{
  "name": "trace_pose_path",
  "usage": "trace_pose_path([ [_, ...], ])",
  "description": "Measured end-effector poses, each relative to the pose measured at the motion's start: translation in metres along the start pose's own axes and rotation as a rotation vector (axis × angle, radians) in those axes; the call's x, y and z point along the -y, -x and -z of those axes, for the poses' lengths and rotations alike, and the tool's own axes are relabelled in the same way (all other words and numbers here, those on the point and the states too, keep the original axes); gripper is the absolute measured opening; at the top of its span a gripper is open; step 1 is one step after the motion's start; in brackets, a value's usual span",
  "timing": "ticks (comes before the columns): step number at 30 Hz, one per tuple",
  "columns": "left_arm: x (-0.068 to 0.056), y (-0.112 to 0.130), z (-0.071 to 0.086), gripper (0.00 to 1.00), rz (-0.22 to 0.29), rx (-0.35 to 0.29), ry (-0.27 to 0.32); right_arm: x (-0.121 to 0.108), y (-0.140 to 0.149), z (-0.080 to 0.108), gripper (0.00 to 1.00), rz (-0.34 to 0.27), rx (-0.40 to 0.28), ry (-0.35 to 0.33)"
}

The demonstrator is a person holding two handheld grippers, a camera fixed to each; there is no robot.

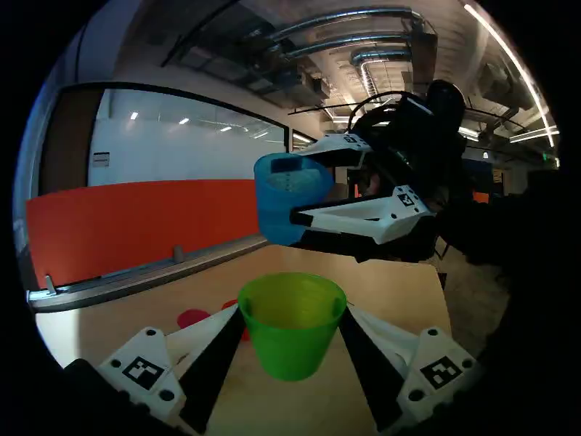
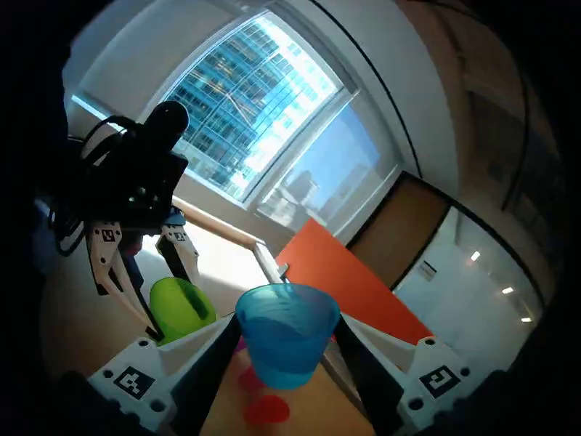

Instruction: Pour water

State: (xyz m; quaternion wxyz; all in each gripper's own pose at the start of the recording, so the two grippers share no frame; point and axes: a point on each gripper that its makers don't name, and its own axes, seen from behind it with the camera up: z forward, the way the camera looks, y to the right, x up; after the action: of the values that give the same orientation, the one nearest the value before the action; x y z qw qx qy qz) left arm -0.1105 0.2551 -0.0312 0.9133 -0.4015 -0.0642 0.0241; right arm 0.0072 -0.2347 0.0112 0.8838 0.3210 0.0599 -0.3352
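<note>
Status, all positions relative to the green cup:

- Left tongs (image 1: 292,320) closed on the green translucent plastic cup (image 1: 293,338), one finger on each side wall just below the rim. Cup upright, mouth open, lifted off the pale wooden tabletop (image 1: 392,291).
- Right tongs (image 1: 295,185) clamped on the blue translucent plastic cup (image 1: 287,192), which sits above and just behind the green cup, not touching it. It looks slightly tipped. The right gripper view shows the same grip: right tongs (image 2: 288,327) on either side of the blue cup (image 2: 287,341), with the green cup (image 2: 180,309) lower down in the left tongs (image 2: 176,309).
- Blue cup's fill level: can't tell.
- Red discs (image 1: 192,317) lie flat on the tabletop below the green cup.

Handling, my read: both cups are thin-walled, light and smooth, so they'll flex under squeeze and could slip when wet. Hold mid-wall under the rim, where it's stiffest. Pour needs the blue lip over the green mouth, then a slow tilt. Main risks are overshoot and splash.
</note>
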Motion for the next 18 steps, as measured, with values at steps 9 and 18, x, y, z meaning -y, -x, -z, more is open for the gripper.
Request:
trace_pose_path([
  [9, -0.002, -0.004, -0.003, 0.86, 0.0, -0.007, 0.004, -0.009, -0.011, -0.004, 0.91, 0.084, -0.001, 0.021],
  [18, -0.004, -0.007, -0.005, 0.86, -0.007, -0.011, 0.008, -0.017, -0.023, -0.005, 0.91, 0.176, -0.011, 0.038],
])
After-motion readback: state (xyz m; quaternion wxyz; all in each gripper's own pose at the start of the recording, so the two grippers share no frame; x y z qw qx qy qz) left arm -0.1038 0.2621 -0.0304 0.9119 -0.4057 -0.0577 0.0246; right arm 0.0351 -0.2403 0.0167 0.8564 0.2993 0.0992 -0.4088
